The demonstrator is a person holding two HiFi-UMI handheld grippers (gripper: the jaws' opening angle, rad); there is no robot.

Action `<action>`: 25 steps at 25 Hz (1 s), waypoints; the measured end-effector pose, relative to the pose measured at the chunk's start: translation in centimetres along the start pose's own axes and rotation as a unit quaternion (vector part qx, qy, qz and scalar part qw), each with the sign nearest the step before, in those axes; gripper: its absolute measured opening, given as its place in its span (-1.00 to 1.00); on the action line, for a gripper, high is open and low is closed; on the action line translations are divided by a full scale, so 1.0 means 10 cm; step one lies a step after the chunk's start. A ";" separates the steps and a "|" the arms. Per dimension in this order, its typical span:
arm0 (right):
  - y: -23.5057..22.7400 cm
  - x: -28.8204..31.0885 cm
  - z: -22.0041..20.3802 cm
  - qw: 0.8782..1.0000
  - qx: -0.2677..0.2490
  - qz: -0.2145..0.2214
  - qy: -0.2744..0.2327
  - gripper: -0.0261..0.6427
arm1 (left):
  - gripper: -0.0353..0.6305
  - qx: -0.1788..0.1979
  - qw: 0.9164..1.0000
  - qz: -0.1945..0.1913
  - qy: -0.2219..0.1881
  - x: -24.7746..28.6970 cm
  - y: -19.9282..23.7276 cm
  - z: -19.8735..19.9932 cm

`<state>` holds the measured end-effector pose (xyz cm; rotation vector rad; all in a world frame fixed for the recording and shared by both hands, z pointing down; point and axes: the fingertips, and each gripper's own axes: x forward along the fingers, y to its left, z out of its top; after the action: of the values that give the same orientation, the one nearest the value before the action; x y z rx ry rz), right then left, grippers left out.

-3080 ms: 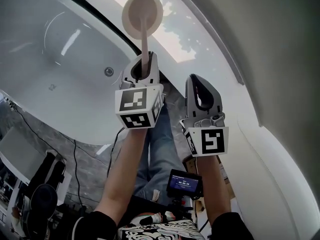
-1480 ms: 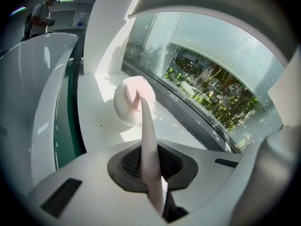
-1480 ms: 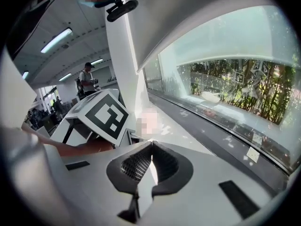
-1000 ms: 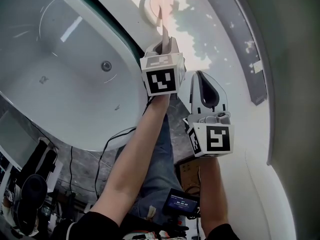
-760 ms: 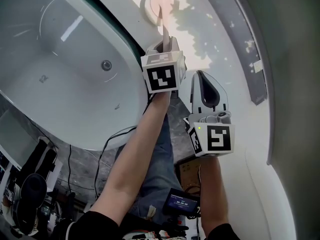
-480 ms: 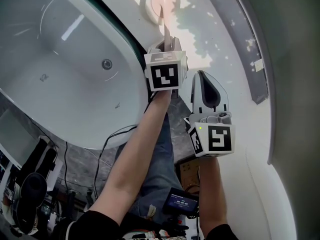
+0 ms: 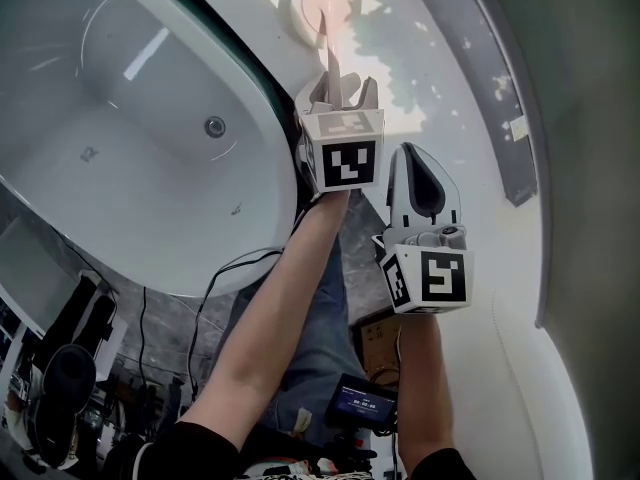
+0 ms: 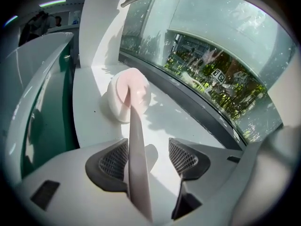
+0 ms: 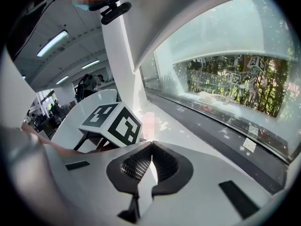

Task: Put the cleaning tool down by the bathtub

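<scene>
**Left gripper lets go of the tool on the ledge**

Head view: there's the change. Half a second ago the left gripper was clamped on the handle; now its fingers stand spread, and the marker cube has slid a little back toward the person. The tool has not budged: its round head sits flat on the white ledge just beside the tub, handle slanting back between the parted fingers. The right gripper hangs where it was, near the left, closed on nothing. The cube hides the handle's lower end.

Left gripper view: jaws wide apart. The pink handle runs up between the pads, against the left pad and well clear of the right pad. The head rests on the ledge, the tub rim at the left. The handle's near end is cut off at the bottom edge.

Right gripper view: pads pressed together on the right gripper, nothing between. The left cube fills the middle; beyond it only a pale pink smear of the tool, too blurred to make out.
</scene>
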<state>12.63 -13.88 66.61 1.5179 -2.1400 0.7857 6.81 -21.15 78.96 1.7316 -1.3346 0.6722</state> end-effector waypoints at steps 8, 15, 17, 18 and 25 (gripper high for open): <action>0.03 0.00 0.02 1.000 0.007 -0.002 -0.002 -0.84 | -0.09 -0.003 0.999 0.018 -0.030 -0.22 -0.01 0.04; 0.04 -0.02 0.06 1.000 0.011 -0.009 -0.007 -0.84 | -0.09 0.005 0.998 0.022 -0.058 -0.36 0.01 0.15; 0.05 -0.03 0.07 1.000 0.012 -0.010 -0.008 -0.84 | -0.09 -0.002 0.997 0.017 -0.077 -0.44 0.03 0.23; 0.05 -0.04 0.08 1.000 0.015 -0.011 -0.008 -0.84 | -0.09 -0.007 0.996 0.012 -0.090 -0.48 0.02 0.28; 0.05 -0.12 0.24 0.999 0.024 -0.022 -0.017 -0.84 | -0.10 0.016 0.992 -0.038 -0.121 -0.75 -0.16 0.52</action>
<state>12.56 -14.48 63.98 1.6083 -2.1179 0.8068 5.78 -21.62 69.70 1.9273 -1.4190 0.4541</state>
